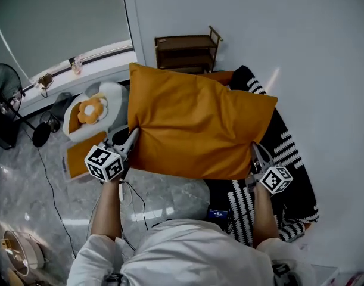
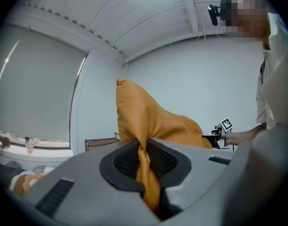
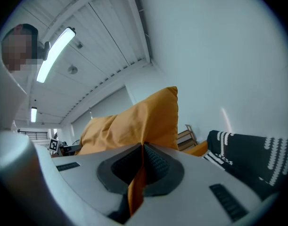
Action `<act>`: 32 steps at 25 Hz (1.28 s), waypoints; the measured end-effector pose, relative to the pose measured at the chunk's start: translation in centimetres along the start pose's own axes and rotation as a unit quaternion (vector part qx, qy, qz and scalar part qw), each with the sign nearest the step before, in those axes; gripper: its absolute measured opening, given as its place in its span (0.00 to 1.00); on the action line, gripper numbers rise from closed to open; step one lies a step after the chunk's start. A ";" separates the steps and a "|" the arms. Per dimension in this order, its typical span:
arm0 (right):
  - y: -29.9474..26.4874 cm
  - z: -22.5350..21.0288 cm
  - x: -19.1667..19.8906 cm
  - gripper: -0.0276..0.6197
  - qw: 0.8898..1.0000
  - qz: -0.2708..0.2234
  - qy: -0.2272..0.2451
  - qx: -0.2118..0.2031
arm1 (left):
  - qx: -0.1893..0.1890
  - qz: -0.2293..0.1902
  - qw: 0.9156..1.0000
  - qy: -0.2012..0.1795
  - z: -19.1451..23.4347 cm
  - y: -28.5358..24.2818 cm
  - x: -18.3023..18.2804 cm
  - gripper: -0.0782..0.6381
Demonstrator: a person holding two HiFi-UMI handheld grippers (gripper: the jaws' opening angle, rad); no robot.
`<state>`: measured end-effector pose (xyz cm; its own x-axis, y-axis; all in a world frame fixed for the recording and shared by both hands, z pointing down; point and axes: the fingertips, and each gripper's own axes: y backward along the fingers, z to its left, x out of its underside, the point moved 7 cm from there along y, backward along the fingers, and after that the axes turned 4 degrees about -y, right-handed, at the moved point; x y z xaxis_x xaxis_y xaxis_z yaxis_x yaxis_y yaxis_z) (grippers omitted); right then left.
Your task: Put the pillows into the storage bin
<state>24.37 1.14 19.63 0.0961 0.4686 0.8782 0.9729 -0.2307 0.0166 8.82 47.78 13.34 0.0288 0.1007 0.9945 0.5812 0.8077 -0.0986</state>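
1. Your left gripper (image 1: 132,140) is clamped on the orange pillow (image 1: 196,124). In the left gripper view its jaws (image 2: 143,161) are pressed together on a pinched fold of the orange cover (image 2: 148,121).
2. Your right gripper (image 1: 256,155) is closed on the same pillow at its lower right corner. In the right gripper view a strip of orange fabric (image 3: 134,124) runs down between the dark pads (image 3: 155,164), with no gap to either side.
3. The pillow hangs in the air between the two grippers, spread wide in front of you. Its left edge is at your left gripper, and its upper corners point towards the wall.
4. Below and to the right of the pillow lies a black textile with white stripes (image 1: 289,151). The right gripper view also shows it, just right of the jaws (image 3: 250,154).
5. A dark wooden rack (image 1: 186,51) stands against the wall beyond the pillow.
6. On the floor to your left sits a white cushion with an orange flower (image 1: 91,109). A standing fan (image 1: 4,83) is further left, by the window.
7. I cannot make out a storage bin in any view.
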 end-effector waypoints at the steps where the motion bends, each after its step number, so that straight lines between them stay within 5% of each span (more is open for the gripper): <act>1: -1.5 1.4 0.6 0.09 1.000 0.004 0.002 -0.012 | -0.013 -0.002 1.000 0.000 1.1 1.9 0.1 0.17; 7: -11.1 9.4 5.1 0.09 0.994 0.041 0.005 -0.102 | -0.104 -0.008 0.994 0.009 7.1 13.7 2.1 0.17; 16: -26.4 20.8 13.6 0.09 0.967 0.104 0.001 -0.234 | -0.245 -0.004 0.969 0.024 14.5 28.4 5.8 0.17; 23: -39.8 28.7 19.7 0.09 0.942 0.137 -0.023 -0.305 | -0.332 0.012 0.942 0.036 22.2 35.2 7.1 0.17; 32: -53.3 35.0 27.2 0.09 0.914 0.205 -0.047 -0.347 | -0.395 0.043 0.915 0.069 31.7 39.4 9.9 0.17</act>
<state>-17.50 56.06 25.88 0.4718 0.2856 0.8342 0.4866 -0.8733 0.0238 6.27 99.00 18.18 0.1733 0.0266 0.9845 0.9769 0.1226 -0.1753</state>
